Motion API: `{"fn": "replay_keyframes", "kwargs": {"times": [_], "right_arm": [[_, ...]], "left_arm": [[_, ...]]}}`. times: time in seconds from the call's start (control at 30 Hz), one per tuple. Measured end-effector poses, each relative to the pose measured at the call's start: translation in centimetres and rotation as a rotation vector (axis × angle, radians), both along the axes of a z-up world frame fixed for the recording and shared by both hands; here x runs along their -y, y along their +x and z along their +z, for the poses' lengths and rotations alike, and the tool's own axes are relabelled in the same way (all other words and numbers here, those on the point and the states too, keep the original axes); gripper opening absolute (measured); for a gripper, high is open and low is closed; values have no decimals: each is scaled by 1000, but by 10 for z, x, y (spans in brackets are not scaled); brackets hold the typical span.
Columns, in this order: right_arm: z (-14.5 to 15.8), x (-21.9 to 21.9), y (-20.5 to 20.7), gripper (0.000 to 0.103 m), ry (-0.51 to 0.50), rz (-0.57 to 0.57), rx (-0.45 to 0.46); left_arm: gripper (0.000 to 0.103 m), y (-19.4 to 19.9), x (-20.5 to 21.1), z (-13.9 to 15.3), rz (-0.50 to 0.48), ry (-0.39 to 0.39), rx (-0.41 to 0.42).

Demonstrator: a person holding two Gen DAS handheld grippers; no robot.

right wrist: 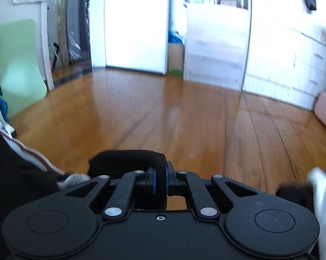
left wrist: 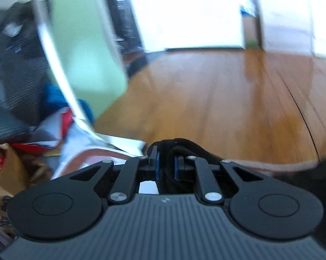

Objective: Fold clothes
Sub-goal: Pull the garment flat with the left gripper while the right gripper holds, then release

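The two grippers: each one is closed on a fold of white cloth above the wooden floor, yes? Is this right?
Not quite: the cloth is black, not white. In the left wrist view the left gripper is closed on a fold of black cloth, and in the right wrist view the right gripper is closed on black fabric too, above the wooden floor.

The black fabric garment (left wrist: pixel 180 151) sits between the pads of the left gripper (left wrist: pixel 167 164), above the near edge of the polished wooden plank floor (left wrist: pixel 217 99); in the right wrist view a fold of it (right wrist: pixel 128 158) lies between the pads of the right gripper (right wrist: pixel 160 181) and drapes off to the left. A pale green flat panel (right wrist: pixel 20 65) stands at the floor's left edge, with a heap of mixed clothes (left wrist: pixel 54 125) before it. White cabinets with drawers (right wrist: pixel 293 54) line the far right edge.
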State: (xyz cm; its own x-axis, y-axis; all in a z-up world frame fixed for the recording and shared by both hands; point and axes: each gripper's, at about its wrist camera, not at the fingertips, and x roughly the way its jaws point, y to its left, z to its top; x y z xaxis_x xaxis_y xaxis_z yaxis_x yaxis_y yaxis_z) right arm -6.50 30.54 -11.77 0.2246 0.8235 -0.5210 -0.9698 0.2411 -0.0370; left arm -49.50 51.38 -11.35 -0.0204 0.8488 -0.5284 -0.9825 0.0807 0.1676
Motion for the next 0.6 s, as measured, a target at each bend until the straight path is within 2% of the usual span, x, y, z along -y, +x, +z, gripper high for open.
{"fn": "replay_keyframes", "kwargs": {"times": [0.1, 0.23, 0.3, 0.33, 0.37, 0.4, 0.43, 0.47, 0.53, 0.6], "right_arm": [[3, -28, -4, 8, -22, -16, 109], [-16, -39, 7, 8, -93, -113, 42], [-38, -34, 8, 7, -135, -173, 56], [-50, -29, 3, 7, -157, -200, 125], [-63, -23, -5, 7, -183, -205, 231], [-75, -18, -11, 7, -209, -205, 313], [-84, -13, -13, 7, -236, -192, 341], [-92, -8, -14, 7, -261, -180, 352], [-99, 1, -7, 7, -297, -170, 291], [-102, 8, 2, 8, -347, -175, 165]], "left_arm": [[12, -31, -19, -15, 62, -44, 37], [12, -51, -11, -58, 107, -100, 7], [15, -55, 4, -78, 122, -96, -78], [17, -55, 10, -88, 123, -80, -176], [24, -54, 16, -99, 122, -60, -297], [28, -55, 20, -106, 114, -54, -367], [29, -57, 22, -111, 105, -55, -415], [30, -61, 23, -111, 106, -72, -416], [34, -70, 23, -104, 117, -131, -366], [37, -71, 31, -97, 100, -203, -298]]}}
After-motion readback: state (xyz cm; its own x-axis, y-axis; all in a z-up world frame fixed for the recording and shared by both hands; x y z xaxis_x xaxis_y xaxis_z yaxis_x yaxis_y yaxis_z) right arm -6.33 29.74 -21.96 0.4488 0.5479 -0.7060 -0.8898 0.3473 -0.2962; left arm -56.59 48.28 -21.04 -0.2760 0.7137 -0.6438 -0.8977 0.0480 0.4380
